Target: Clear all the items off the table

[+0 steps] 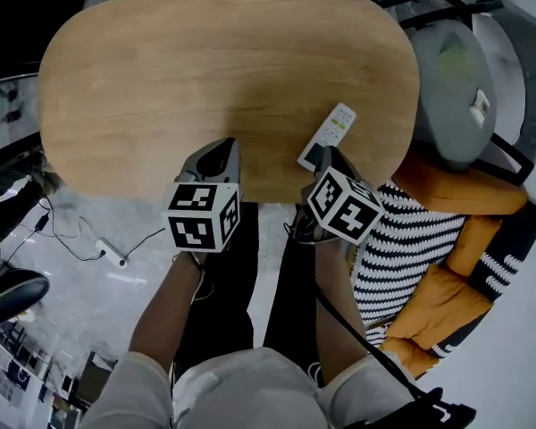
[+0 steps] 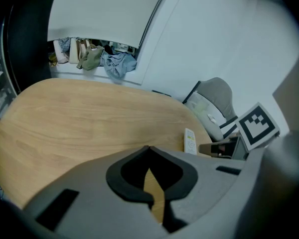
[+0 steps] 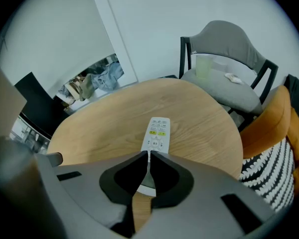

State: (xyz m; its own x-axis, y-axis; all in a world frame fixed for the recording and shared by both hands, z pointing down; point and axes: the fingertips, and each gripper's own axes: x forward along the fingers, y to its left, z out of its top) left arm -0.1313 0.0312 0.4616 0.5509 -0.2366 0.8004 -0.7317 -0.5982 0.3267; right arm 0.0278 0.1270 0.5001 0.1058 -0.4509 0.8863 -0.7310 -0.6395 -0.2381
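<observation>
Remote (image 3: 157, 132) lies flat on table (image 3: 104, 118), near its right front edge; right gripper (image 3: 148, 154) over that edge, jaws pressed together, empty; left gripper (image 2: 148, 148) likewise shut, over table's front edge; risk: unopened jaws shove remote off the edge

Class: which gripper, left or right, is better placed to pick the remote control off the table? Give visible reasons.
Right. The right gripper points straight at the remote control, its closed jaws at the remote's near end. The left gripper sits further along the edge of the wooden table, also closed.
</observation>
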